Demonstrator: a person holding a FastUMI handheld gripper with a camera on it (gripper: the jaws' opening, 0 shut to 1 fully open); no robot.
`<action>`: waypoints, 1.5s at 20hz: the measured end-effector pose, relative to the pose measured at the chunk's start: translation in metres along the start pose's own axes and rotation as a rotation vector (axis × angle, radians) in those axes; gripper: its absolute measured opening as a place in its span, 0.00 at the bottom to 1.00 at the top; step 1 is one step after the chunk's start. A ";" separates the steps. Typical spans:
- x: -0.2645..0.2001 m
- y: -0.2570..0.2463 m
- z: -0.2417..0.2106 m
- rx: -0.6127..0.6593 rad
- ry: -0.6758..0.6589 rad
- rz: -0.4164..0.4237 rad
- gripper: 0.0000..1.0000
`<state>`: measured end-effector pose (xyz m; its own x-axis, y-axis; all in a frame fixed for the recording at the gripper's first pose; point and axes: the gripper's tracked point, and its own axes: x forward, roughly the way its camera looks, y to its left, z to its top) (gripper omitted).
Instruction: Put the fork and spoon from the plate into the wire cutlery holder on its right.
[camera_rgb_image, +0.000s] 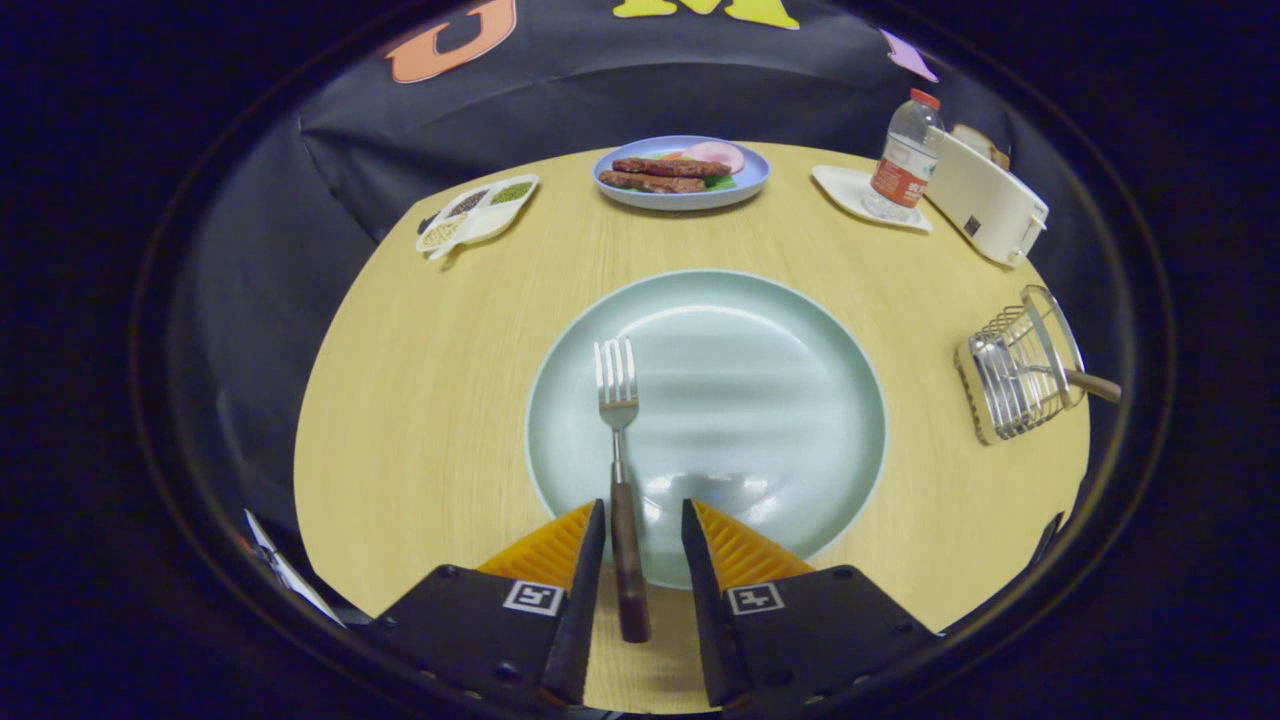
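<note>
The fork (618, 430) lies on the pale green plate (800, 400) in the middle of the frame, tines pointing away, its dark handle running off the near rim — right between the fingers of the gripper (644, 520). Those fingers are spread apart, the left one close beside the handle, not clamping it. The wire cutlery holder (1020, 375) sits at the right edge, a wooden handle poking out — likely the spoon.

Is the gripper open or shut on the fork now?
Open. The gripper has its fingers on both sides of the fork handle, with a gap on the right side, so they do not both press it.
</note>
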<state>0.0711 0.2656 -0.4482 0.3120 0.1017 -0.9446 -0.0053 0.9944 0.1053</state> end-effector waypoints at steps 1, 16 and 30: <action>0.003 -0.001 -0.001 0.006 0.006 -0.005 0.42; -0.013 -0.007 0.005 -0.132 0.012 0.029 0.06; -0.125 -0.124 0.053 -0.197 -0.078 0.056 0.03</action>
<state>0.0835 0.1279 -0.3270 0.3786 0.1619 -0.9113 -0.2079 0.9743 0.0868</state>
